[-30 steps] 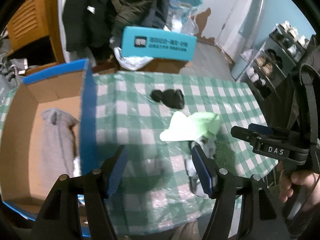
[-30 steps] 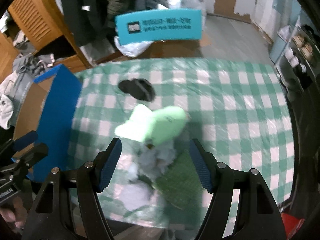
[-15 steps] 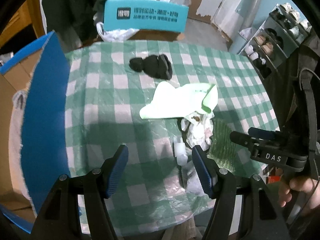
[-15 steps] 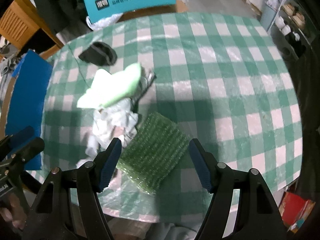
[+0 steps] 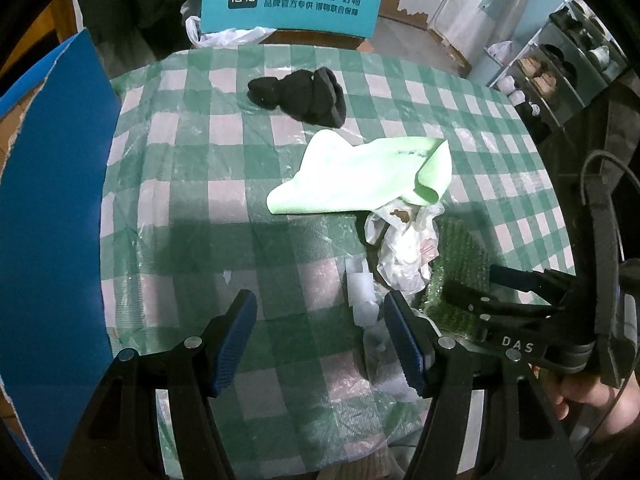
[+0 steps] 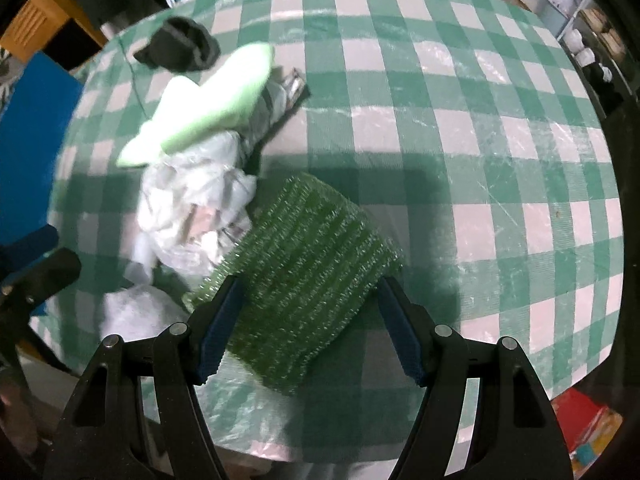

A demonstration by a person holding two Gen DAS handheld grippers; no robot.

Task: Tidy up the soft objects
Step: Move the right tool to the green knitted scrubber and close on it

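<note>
Right gripper (image 6: 310, 320) astride green scourer (image 6: 304, 264)

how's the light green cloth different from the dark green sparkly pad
The light green cloth is pale, smooth and loosely folded with one corner curled over; the dark green sparkly pad is dark, ribbed and glittery, and lies flat. The cloth lies apart from both tongs, partly over the crumpled white plastic; the pad sits between the fingers of the open right tongs, not yet gripped. Both are soft and rest on the checked tablecloth.
</note>
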